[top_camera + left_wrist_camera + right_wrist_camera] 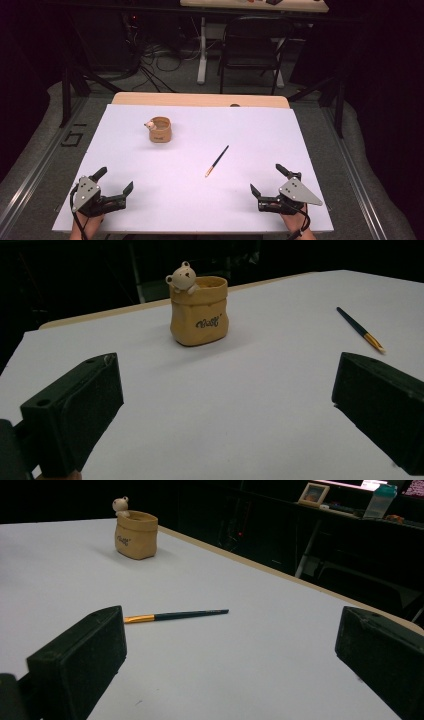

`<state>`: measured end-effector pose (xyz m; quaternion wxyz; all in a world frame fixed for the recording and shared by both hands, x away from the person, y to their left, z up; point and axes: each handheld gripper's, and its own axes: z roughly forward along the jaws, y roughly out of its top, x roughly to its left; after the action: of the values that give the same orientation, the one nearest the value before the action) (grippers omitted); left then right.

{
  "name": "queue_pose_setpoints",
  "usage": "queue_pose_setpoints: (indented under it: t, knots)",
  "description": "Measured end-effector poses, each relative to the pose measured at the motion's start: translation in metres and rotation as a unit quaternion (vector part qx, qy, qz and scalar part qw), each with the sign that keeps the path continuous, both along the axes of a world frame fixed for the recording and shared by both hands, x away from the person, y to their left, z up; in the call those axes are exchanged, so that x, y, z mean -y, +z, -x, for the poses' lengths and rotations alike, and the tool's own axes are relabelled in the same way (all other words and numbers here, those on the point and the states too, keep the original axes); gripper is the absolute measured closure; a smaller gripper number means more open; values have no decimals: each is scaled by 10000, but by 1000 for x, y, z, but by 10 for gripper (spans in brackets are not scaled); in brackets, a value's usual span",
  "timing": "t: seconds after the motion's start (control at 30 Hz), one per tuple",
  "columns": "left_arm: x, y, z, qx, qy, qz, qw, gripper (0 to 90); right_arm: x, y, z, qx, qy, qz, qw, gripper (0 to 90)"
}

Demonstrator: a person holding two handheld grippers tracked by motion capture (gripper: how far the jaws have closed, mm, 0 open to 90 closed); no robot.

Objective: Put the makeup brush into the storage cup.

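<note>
Left gripper (114, 181) agape | pot (199, 310) script unreadable | brush (216, 161) unmarked

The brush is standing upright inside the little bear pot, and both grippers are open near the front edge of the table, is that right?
Not quite. The brush lies flat on the white table, apart from the bear pot, as the high view shows. The rest holds: the left gripper and right gripper are open near the front edge.

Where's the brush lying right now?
In the high view the brush lies flat on the white sheet, right of centre, apart from the bear pot and ahead of the open right gripper, its gold end toward the person.
</note>
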<state>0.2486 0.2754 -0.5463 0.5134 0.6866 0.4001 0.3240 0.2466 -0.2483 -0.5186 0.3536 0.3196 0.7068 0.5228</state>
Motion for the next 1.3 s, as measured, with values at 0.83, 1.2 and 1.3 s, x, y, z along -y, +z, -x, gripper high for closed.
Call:
queue_pose_setpoints:
  t: [0.83,1.2,1.3]
  knots:
    - [5,0,-3,7,-109,-39,9999,0,0,0,-1,-8,33,5,10000,0]
    - [14,0,-6,0,-253,-50,9997,0,-1,0,-1,-39,56,35,10000,0]
    - [18,0,-7,-11,-298,-68,9995,0,-1,0,-2,-39,64,41,10000,0]
